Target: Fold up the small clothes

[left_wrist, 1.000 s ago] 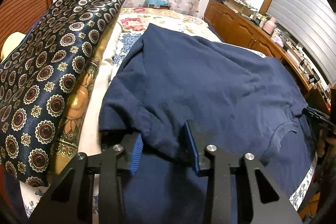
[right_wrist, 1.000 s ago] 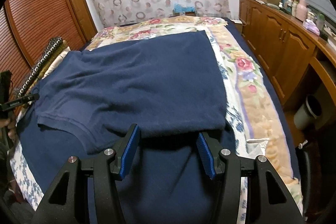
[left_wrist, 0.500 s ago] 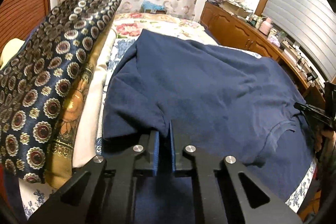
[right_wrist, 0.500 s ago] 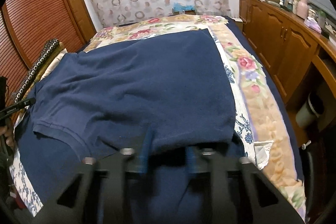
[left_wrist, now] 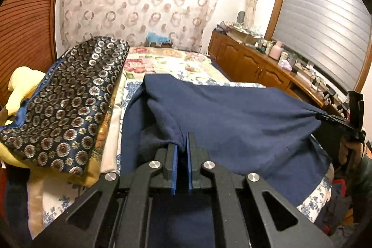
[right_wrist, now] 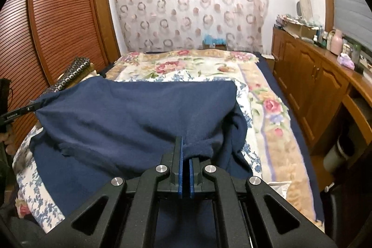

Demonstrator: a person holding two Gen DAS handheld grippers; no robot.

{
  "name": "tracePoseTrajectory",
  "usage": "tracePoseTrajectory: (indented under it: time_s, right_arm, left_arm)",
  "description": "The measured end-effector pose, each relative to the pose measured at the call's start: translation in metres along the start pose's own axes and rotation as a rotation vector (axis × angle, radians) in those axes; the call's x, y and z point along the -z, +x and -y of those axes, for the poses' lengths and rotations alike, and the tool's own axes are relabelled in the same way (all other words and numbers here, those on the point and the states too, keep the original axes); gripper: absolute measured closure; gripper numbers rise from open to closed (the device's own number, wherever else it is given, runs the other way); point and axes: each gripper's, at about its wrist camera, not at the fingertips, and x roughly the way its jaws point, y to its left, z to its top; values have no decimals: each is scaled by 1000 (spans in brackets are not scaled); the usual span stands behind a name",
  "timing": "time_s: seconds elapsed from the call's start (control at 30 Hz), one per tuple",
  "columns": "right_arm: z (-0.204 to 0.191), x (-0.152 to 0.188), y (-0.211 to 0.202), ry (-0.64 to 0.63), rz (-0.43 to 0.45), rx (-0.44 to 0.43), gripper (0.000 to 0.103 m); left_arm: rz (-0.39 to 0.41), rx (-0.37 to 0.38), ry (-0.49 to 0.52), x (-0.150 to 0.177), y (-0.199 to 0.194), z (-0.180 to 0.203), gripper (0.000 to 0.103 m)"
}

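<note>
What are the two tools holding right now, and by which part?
Both grip the navy shirt: left tool and right tool each pinch its near edge.

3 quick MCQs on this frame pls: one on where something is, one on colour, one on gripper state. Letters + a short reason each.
1. The patterned cushion lies where relative to the shirt in the left wrist view?
A. left of it
B. on top of it
C. right of it

2. What colour is the shirt?
A. red
B. navy blue
C. white

3. What is the left gripper doing?
A. open above the bed
B. shut on nothing
C. shut on the shirt

Answers:
1 A, the cushion sits along the shirt's left edge.
2 B, the cloth is dark blue throughout.
3 C, shirt fabric is bunched between its closed pads.
</note>
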Motion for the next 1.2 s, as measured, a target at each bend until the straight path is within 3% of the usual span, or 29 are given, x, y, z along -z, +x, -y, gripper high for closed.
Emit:
tracePoseTrajectory:
  time_s: [0.33, 0.67, 0.8, 1.03, 1.2]
  right_arm:
    - [-7, 16, -28, -29, 4, -13, 100]
    - [-11, 41, -18, -57, -105, 9, 100]
    - [-14, 48, -3, -64, -162, 33, 99]
    - [-19, 43, -8, -86, -194, 78, 75]
    - [-24, 37, -15, -89, -179, 96, 73]
  left_arm:
    - [1, -6, 6, 22, -28, 1, 96]
    - [-105, -58, 22, 48, -25, -3, 95]
    - [-140, -83, 15, 58, -22, -7, 86]
    - [-121, -113, 9, 63, -36, -14, 64]
    - [-117, -109, -1, 61, -37, -19, 59]
